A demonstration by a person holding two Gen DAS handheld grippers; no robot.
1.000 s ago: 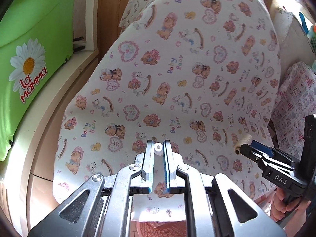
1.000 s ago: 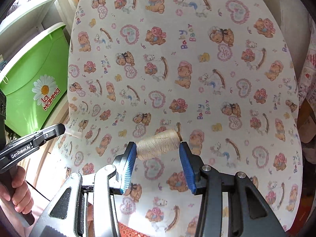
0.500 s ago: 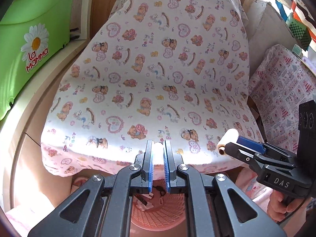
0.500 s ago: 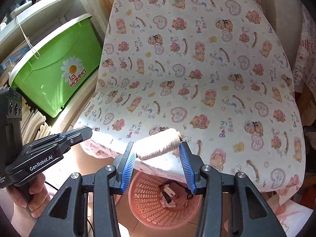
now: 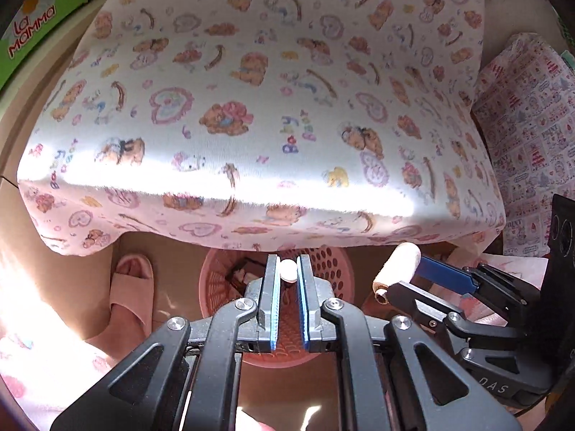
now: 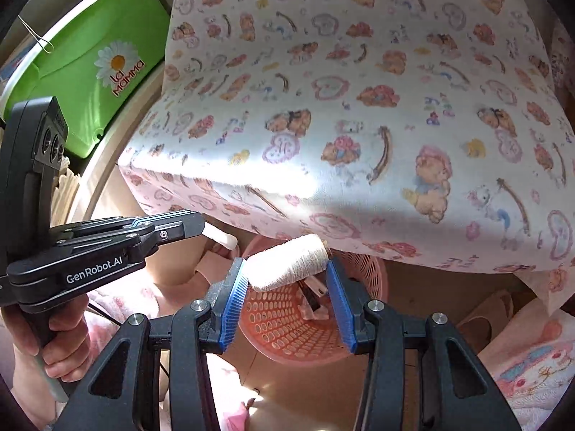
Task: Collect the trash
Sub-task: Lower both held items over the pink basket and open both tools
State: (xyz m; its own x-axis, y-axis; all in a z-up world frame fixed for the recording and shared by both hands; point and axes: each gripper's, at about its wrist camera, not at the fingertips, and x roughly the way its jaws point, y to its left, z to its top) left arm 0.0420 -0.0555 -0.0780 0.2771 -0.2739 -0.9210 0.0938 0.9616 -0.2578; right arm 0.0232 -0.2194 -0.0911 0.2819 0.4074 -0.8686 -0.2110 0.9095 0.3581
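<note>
My left gripper (image 5: 288, 271) is shut on a small white piece of trash (image 5: 288, 272) at its tips, above the pink perforated basket (image 5: 332, 262) on the floor. My right gripper (image 6: 287, 269) is shut on a cream spool of thread (image 6: 287, 264), clamped end to end between its blue pads, over the same basket (image 6: 284, 327). The basket holds a few scraps, one of them dark. In the left wrist view the spool (image 5: 397, 267) and the right gripper (image 5: 431, 280) sit to the right. The left gripper (image 6: 201, 224) shows at the left of the right wrist view.
A table under a white teddy-bear cloth (image 5: 269, 107) overhangs the basket's far side. A green tub marked "La Mamma" (image 6: 97, 64) stands on a shelf at the left. A pink slipper (image 5: 131, 298) lies left of the basket. A hand (image 6: 61, 341) grips the left handle.
Both grippers have dropped from above the tabletop down past its front edge. The basket, hidden a second ago, now lies below both. Both grips are unchanged.
</note>
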